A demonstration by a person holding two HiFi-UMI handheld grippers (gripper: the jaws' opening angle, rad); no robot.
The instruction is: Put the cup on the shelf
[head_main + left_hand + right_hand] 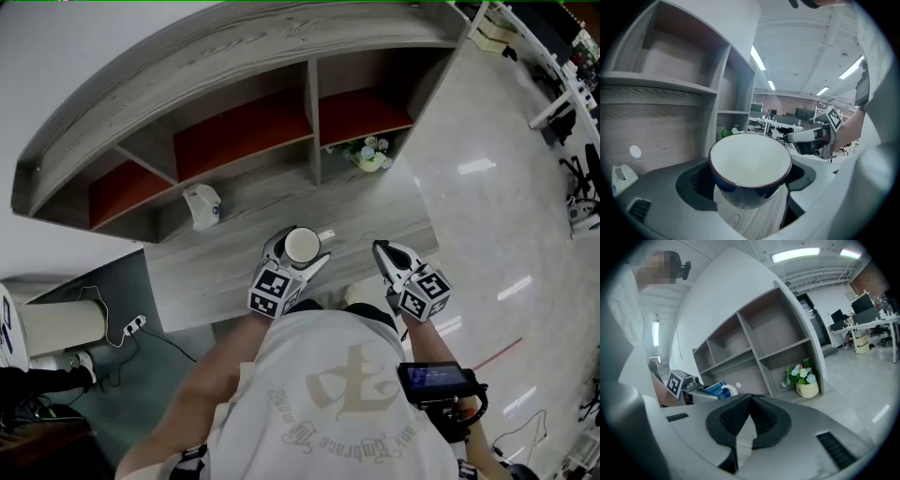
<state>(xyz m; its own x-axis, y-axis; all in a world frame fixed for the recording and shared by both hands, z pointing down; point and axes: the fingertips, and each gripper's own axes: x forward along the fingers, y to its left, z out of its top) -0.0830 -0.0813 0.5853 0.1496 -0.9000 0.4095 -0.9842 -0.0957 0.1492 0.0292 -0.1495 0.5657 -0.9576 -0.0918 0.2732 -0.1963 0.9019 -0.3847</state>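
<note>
- Currently, head view: I see the left gripper (298, 255) clamped on the cup (302, 245), in front of the shelf (244, 58).
- Left gripper view: the cup stands upright between the jaws.
- Right gripper view: the right gripper (746, 423) is closed and empty, with the cup off to its left.

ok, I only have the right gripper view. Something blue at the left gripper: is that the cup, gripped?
Observer: Yes. The left gripper view shows the left gripper with a pad on each side of the cup.
Operator: Anything in it?
Observer: No. It's empty and white inside, with a dark rim.
Operator: Is the shelf hiding anything from me?
Observer: In the head view a white pouch lies on the shelf, on its lower ledge, left of the cup.
</note>
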